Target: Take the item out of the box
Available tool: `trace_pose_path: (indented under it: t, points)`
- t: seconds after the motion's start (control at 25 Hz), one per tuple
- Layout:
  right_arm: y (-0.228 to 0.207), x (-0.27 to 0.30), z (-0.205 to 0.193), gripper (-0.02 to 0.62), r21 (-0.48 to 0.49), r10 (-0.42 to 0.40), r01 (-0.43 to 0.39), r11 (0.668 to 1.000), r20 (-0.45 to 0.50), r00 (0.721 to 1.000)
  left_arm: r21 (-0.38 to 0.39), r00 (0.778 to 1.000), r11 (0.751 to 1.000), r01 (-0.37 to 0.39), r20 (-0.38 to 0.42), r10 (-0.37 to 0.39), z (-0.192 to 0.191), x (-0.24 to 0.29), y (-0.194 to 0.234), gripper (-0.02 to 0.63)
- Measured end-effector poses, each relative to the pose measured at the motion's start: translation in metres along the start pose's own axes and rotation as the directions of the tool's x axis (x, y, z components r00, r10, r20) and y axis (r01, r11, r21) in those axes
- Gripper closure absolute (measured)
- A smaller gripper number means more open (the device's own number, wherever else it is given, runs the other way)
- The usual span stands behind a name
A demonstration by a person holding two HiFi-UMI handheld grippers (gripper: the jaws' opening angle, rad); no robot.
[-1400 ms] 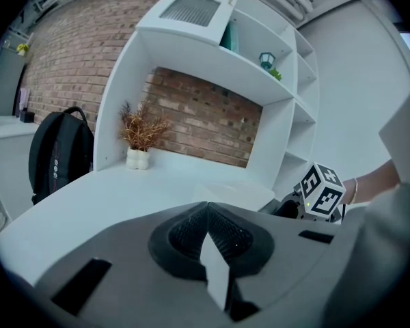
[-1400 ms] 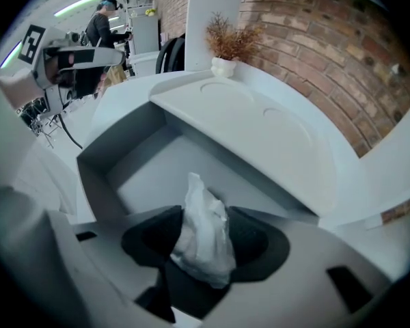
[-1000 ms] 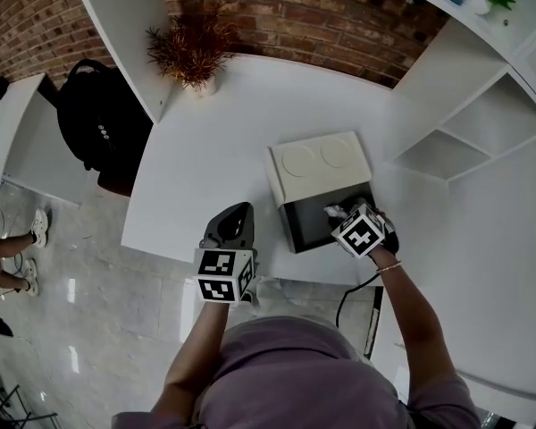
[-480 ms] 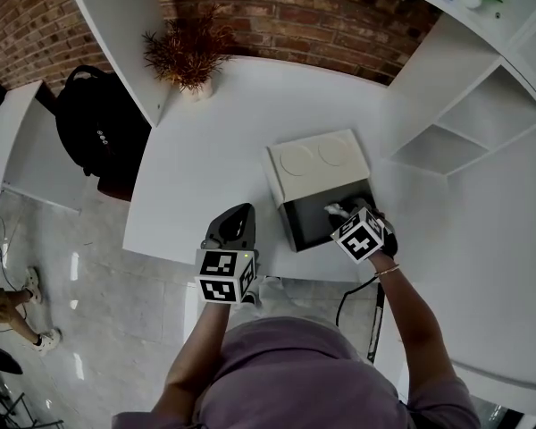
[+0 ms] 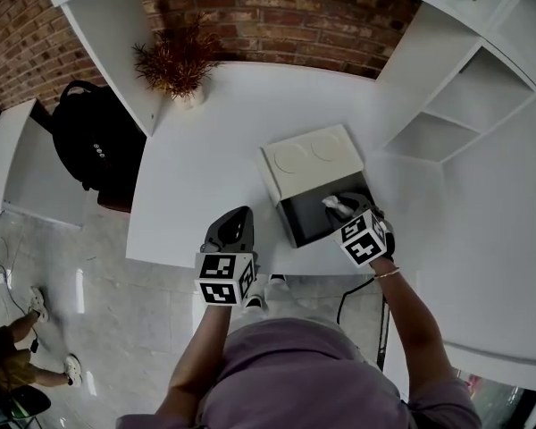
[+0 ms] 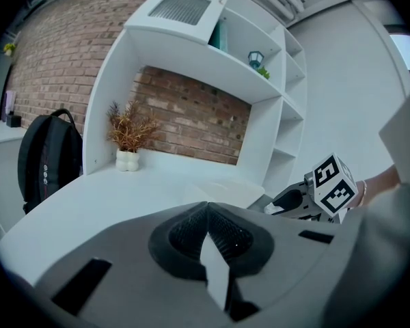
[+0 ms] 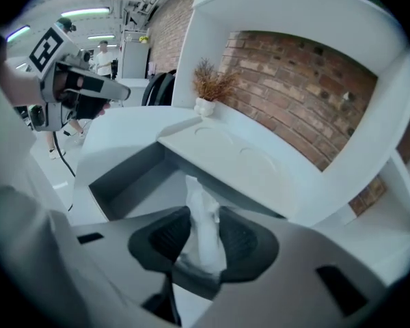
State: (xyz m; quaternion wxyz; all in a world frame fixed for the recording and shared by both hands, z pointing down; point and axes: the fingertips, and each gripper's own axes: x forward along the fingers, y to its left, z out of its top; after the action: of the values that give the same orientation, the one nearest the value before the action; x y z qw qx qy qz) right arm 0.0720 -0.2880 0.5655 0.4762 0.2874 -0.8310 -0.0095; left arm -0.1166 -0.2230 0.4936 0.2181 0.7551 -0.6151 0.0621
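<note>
The box (image 5: 306, 222) stands at the white table's near edge, dark inside, with its white lid (image 5: 312, 159) folded back. My right gripper (image 5: 340, 209) hangs over the box's right end. Its jaws have just been closing and now pinch a crumpled white wad (image 5: 333, 205) of thin wrapping. In the right gripper view the wad (image 7: 202, 225) sticks up between the pads, above the box's open cavity (image 7: 132, 183). My left gripper (image 5: 234, 225) hovers at the table edge, left of the box, its jaws together with nothing in them (image 6: 206, 232).
A dried plant in a white pot (image 5: 176, 63) stands at the table's far left. A black backpack (image 5: 87, 138) sits beyond the left edge. White shelves (image 5: 456, 113) rise on the right. A black cable (image 5: 352, 297) hangs below the table. A person's legs (image 5: 18, 351) show on the floor.
My right gripper has risen a little and tilted, lifting the white wad higher above the box's inside. The left gripper has stayed where it was.
</note>
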Motion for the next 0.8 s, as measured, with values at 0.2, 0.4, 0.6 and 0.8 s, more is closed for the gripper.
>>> trace_pose_path:
  t: [0.2, 0.4, 0.6, 0.8]
  points:
    - [-0.001, -0.019, 0.012, 0.459, 0.064, -0.056, 0.051, 0.997, 0.076, 0.996, 0.012, 1.0, 1.0, 0.011, -0.001, -0.011, 0.001, -0.004, -0.002, 0.606]
    - [0.001, -0.039, 0.023, 0.459, 0.137, -0.106, 0.086, 0.987, 0.15, 0.983, 0.028, 1.0, 0.999, 0.026, -0.002, -0.026, 0.002, -0.01, -0.005, 0.606]
    - [0.004, -0.06, 0.037, 0.459, 0.208, -0.149, 0.104, 0.972, 0.211, 0.966, 0.037, 0.999, 0.998, 0.044, -0.008, -0.043, 0.002, -0.018, -0.007, 0.606]
    - [0.006, -0.077, 0.041, 0.459, 0.288, -0.206, 0.129, 0.949, 0.258, 0.944, 0.048, 0.998, 0.997, 0.061, -0.012, -0.06, 0.001, -0.023, -0.01, 0.606]
